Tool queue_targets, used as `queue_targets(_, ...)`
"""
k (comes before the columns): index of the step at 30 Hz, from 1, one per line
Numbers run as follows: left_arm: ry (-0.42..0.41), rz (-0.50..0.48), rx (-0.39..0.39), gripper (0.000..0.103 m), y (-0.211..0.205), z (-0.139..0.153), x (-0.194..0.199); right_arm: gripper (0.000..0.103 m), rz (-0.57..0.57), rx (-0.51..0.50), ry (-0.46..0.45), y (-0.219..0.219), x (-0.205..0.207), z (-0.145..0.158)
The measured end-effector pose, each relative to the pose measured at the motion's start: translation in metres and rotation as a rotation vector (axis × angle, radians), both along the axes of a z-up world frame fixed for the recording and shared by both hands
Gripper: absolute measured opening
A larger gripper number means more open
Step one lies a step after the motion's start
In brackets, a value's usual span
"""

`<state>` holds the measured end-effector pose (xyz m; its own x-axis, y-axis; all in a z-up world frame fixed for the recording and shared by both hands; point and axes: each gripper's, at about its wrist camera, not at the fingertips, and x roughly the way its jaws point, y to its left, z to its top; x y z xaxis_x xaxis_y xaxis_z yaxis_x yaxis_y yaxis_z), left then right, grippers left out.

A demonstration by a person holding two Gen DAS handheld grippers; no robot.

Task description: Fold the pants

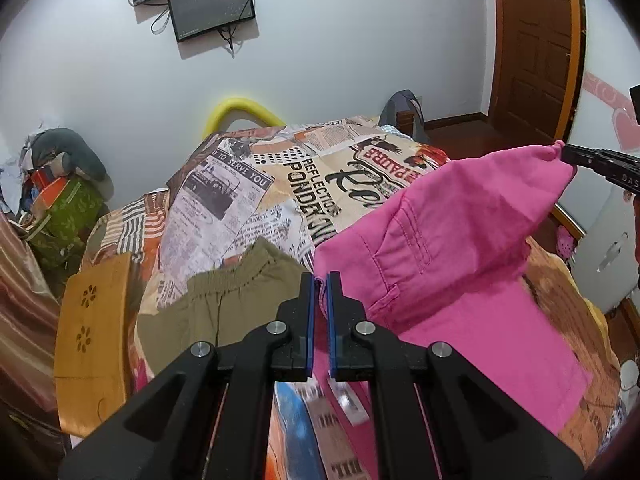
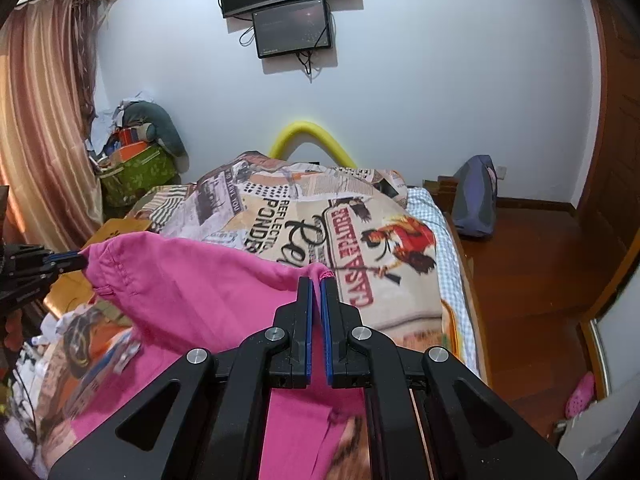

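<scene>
the pink pants [image 1: 448, 240] hang stretched above the bed [image 2: 400, 304], one edge taut between the two tools, the rest drooping onto the blanket below. the left tool [image 1: 319, 280] is clenched on one corner, the right tool [image 2: 316, 284] on the other, so the held edge runs straight across from side to side. olive shorts [image 1: 224, 300] lie just left.

blanket [image 2: 304, 216] print: "CASA PADRE", "REFLECTIONS", "PONDER…" cut off | same blanket, newspaper-style panel [image 1: 224, 184]: "…TO SERVE YOU" | right gripper body [image 1: 624, 178]: "DAS…" partial | smaller print unreadable
</scene>
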<state>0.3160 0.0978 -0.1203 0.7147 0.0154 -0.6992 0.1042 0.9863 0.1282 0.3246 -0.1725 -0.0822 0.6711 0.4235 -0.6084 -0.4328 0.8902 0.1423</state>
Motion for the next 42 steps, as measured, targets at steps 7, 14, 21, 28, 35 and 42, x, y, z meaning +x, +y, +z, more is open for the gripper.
queue_targets(7,0.001,-0.017,0.020,0.005,-0.013,-0.015,-0.058,0.004,0.008,-0.009,0.048,-0.012,-0.051,-0.015)
queue_targets(14,0.045,-0.044,0.013,0.005,-0.021,-0.042,-0.111,0.004,0.031,-0.030,0.123,-0.015,-0.100,-0.044)
queue_targets(21,0.138,-0.028,-0.037,0.005,-0.018,-0.087,-0.146,0.004,0.028,-0.067,0.212,-0.022,-0.133,-0.089)
queue_targets(28,0.203,0.001,-0.044,0.005,-0.015,-0.114,-0.168,0.005,0.016,-0.103,0.279,-0.030,-0.150,-0.099)
queue_targets(35,0.110,-0.014,-0.047,0.005,-0.017,-0.074,-0.182,0.012,0.030,-0.095,0.226,-0.030,-0.166,-0.081)
queue_targets(42,0.104,-0.125,-0.004,0.024,-0.053,-0.069,-0.174,0.031,0.117,-0.077,0.190,0.001,-0.170,-0.075)
